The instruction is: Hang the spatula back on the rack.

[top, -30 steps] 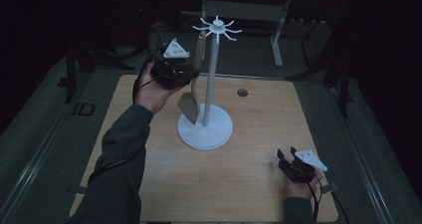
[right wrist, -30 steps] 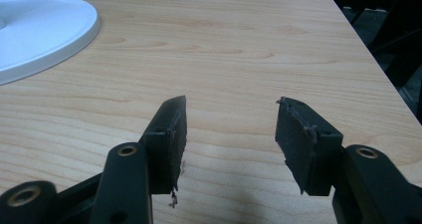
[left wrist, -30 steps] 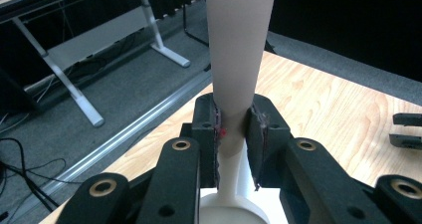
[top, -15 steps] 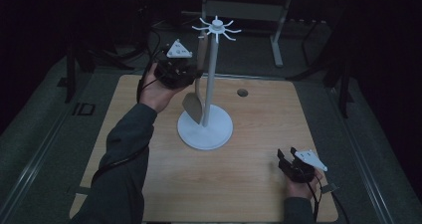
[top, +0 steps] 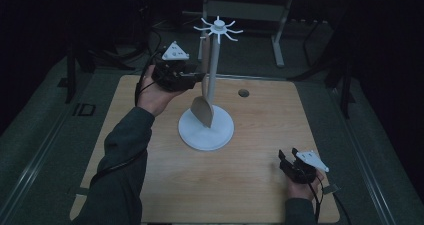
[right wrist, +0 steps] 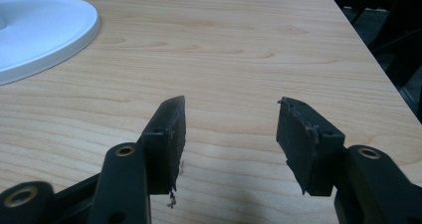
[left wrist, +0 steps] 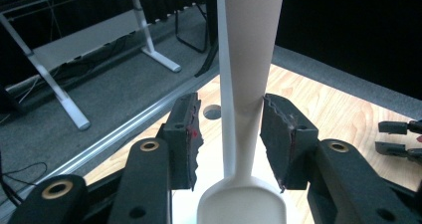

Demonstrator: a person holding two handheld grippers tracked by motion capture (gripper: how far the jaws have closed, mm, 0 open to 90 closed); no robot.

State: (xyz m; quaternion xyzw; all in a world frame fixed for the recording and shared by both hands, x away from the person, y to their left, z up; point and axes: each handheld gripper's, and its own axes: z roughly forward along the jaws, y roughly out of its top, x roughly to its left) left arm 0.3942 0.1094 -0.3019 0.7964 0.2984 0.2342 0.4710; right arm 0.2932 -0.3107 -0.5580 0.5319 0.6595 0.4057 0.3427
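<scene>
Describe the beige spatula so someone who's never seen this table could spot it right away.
Start at the wooden table and find the white stand, a round base with a tall pole topped by spokes. The beige spatula hangs upright beside that pole, blade down just above the base, between the open jaws of the left gripper. It is the one tan, paddle-shaped thing against the white stand.

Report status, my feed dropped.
Left gripper open around spatula handle, beside stand. Right gripper open, low over table. Nothing blocking.
</scene>
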